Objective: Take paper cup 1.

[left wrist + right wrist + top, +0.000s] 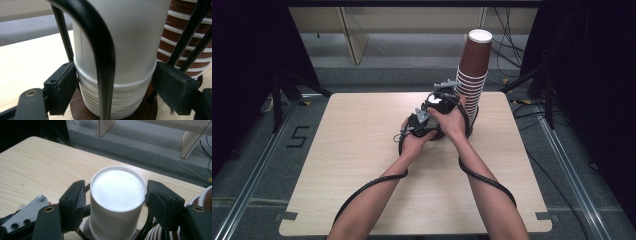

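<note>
A stack of upturned white paper cups (130,50) stands on a round brown base (77,107) inside black wire rods (100,50). My left gripper (113,85) is shut on the stack's lower rims, one pad on each side. In the right gripper view, the topmost white cup (117,187) sits between the jaws of my right gripper (116,197), which is shut on it near its top. In the high view, both hands meet at the table's middle back, left gripper (417,125) just in front of right gripper (439,102).
A tall stack of brown paper cups (472,75) rises just right of the hands, close behind the white stack (175,37). The light wooden table (362,150) is bare to the left and front. Cables trail from both grippers toward the near edge.
</note>
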`<control>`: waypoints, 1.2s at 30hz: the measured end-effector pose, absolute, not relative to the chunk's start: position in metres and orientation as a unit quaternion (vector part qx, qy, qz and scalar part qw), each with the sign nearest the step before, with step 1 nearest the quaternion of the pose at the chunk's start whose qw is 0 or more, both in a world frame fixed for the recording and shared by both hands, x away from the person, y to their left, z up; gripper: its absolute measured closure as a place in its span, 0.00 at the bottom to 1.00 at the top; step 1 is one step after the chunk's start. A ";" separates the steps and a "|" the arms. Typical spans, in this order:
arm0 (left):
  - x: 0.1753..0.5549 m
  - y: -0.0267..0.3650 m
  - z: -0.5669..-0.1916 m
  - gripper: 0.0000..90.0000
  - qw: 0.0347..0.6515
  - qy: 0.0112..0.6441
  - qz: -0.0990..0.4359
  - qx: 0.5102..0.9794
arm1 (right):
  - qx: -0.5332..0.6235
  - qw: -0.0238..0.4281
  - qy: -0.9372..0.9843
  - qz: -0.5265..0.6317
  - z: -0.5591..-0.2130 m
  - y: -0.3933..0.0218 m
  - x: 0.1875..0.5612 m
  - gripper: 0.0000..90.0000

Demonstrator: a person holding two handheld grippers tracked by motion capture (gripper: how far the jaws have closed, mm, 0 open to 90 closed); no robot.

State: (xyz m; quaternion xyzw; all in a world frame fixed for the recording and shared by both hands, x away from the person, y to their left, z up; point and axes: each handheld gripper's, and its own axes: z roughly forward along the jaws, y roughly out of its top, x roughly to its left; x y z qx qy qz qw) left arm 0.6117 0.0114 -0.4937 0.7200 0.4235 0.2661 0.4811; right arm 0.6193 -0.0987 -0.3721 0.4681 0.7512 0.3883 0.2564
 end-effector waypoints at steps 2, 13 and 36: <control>0.612 0.010 -0.494 0.22 0.488 0.427 0.265 0.714 | 0.476 0.251 0.756 0.372 -0.368 -0.095 0.624 0.36; 0.613 0.011 -0.494 0.22 0.475 0.422 0.269 0.724 | 0.513 0.217 0.770 0.312 -0.357 -0.084 0.640 0.34; 0.614 0.011 -0.494 0.22 0.474 0.421 0.270 0.724 | 0.528 0.212 0.768 0.293 -0.363 -0.079 0.655 0.39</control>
